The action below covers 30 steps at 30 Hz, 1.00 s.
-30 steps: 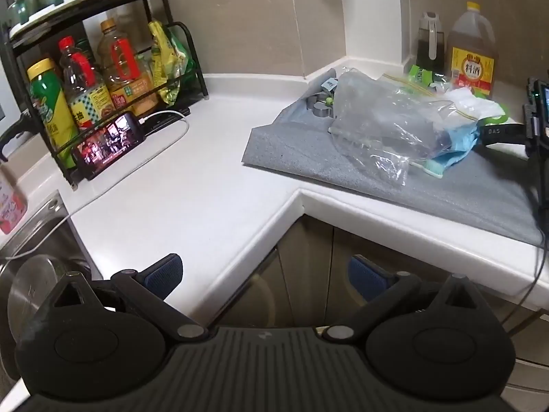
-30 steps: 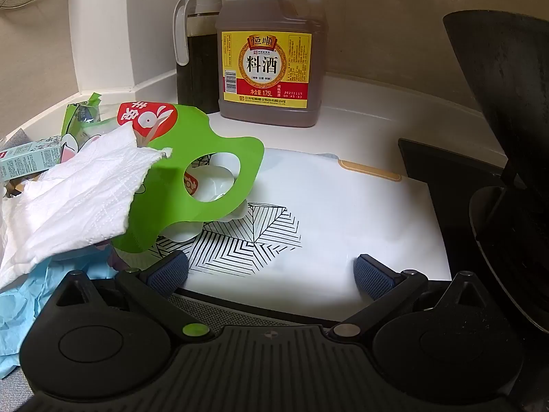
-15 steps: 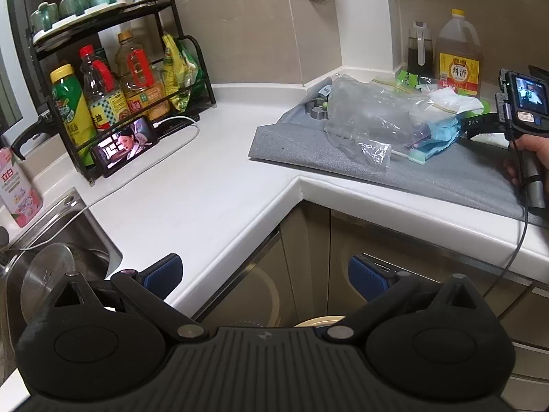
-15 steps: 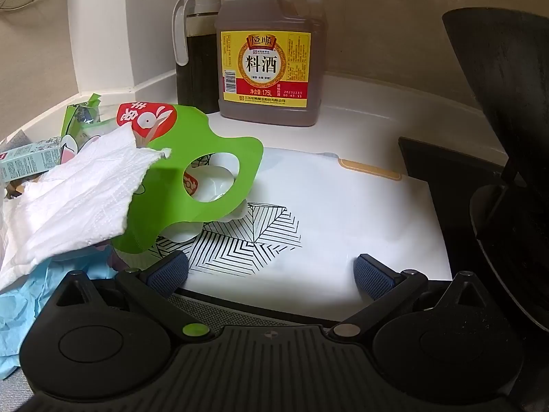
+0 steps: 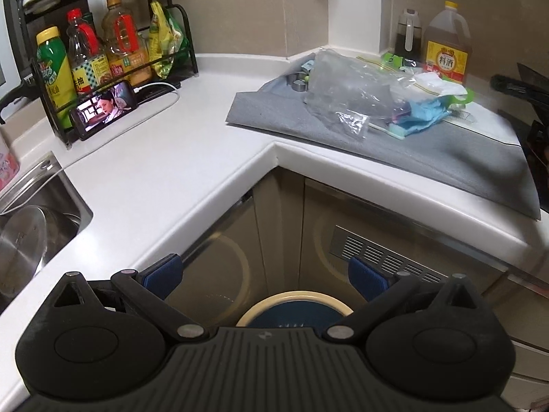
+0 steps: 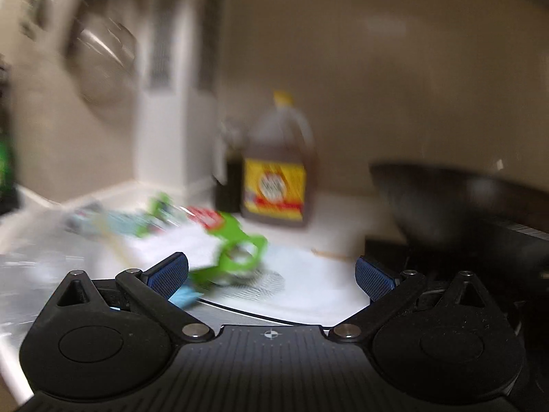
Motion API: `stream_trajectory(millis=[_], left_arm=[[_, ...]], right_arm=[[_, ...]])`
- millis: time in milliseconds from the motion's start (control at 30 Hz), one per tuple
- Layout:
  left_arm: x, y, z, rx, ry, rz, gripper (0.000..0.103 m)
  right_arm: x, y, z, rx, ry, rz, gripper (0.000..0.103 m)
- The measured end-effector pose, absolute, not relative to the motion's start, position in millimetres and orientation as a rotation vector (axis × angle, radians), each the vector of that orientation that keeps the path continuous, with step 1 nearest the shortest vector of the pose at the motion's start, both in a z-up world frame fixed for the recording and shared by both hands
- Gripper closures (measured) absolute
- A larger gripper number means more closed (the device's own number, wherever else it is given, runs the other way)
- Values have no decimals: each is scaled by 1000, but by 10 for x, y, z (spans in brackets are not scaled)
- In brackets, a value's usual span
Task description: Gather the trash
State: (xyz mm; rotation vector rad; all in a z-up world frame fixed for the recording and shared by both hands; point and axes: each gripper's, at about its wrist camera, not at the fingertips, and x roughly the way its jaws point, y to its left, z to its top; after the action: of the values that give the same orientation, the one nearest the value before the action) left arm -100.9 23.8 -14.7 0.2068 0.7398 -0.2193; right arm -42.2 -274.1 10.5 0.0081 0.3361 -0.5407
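Note:
A heap of trash lies on a grey mat (image 5: 429, 158) on the counter: a crumpled clear plastic bag (image 5: 346, 89), blue paper (image 5: 425, 111), a white tissue (image 5: 432, 84) and a green plastic carrier (image 6: 236, 250). A trash bin (image 5: 295, 309) with a cream rim and blue inside stands on the floor, right below my left gripper (image 5: 266, 274), which is open, empty and off the counter's inner corner. My right gripper (image 6: 271, 274) is open and empty, above the mat's right part; its view is blurred by motion.
A cooking wine jug (image 5: 446, 44) and a dark oil jar (image 5: 406, 39) stand behind the trash. A black wok (image 6: 463, 202) sits at the right. A bottle rack (image 5: 103, 58), a phone (image 5: 104, 110) and its cable are at the left, beside a sink (image 5: 31, 226).
My left gripper has pulled back and up from the counter, bringing the floor bin into view. My right gripper has lifted and backed away from the trash heap, moving fast.

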Motion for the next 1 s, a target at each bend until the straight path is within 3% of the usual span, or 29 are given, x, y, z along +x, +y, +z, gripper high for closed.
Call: stream_trajectory(millis=[100, 400, 1000], left_arm=[[-1059, 235, -172, 179, 753, -196, 0], [-1278, 303, -327, 103, 875, -310, 0], [-1569, 347, -108, 88, 777, -394, 0]], right_arm=[[-875, -2412, 239, 18, 261, -471, 0], [-1649, -1902, 287, 20, 307, -356, 0], [-1942, -1577, 455, -59, 317, -335, 0]])
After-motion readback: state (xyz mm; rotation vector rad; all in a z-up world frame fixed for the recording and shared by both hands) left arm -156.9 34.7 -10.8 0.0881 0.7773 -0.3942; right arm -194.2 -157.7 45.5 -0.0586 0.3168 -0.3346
